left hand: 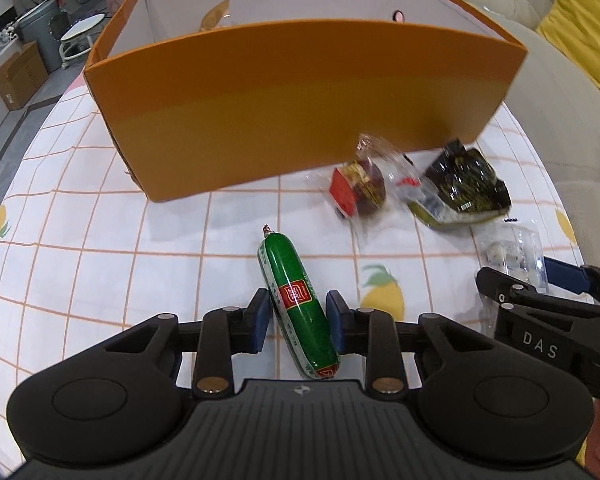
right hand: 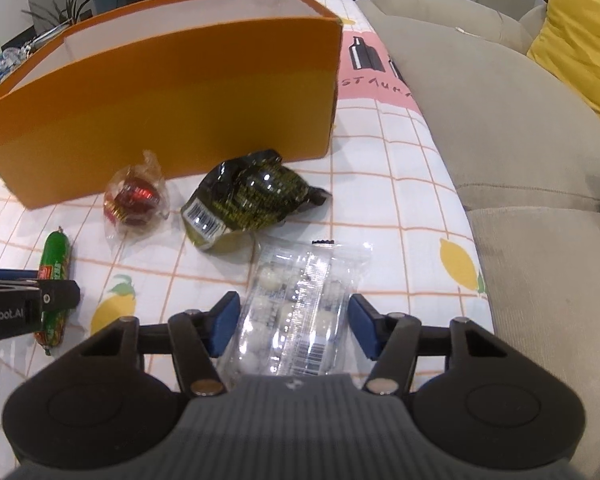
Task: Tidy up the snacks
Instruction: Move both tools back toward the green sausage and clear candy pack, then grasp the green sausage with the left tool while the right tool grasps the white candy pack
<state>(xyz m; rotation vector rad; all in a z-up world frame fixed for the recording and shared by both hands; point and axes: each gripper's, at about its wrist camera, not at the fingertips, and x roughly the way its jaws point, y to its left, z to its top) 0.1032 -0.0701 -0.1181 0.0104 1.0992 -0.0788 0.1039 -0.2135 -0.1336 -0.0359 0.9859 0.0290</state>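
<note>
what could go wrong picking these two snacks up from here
1. The left gripper straddles the green sausage stick at a slant, so the round casing may twist or slip out.
2. The right gripper brackets a clear, glossy candy packet; it may crumple or slide when squeezed.

both fisheye views are evenly and softly lit, with only faint shadows under the orange box (left hand: 300, 112) and the snacks. glare glints off the dark crinkled packet (right hand: 252, 196) and the clear wrapper (right hand: 300, 312). straight edges bow strongly toward the dark, blurred frame corners.
</note>
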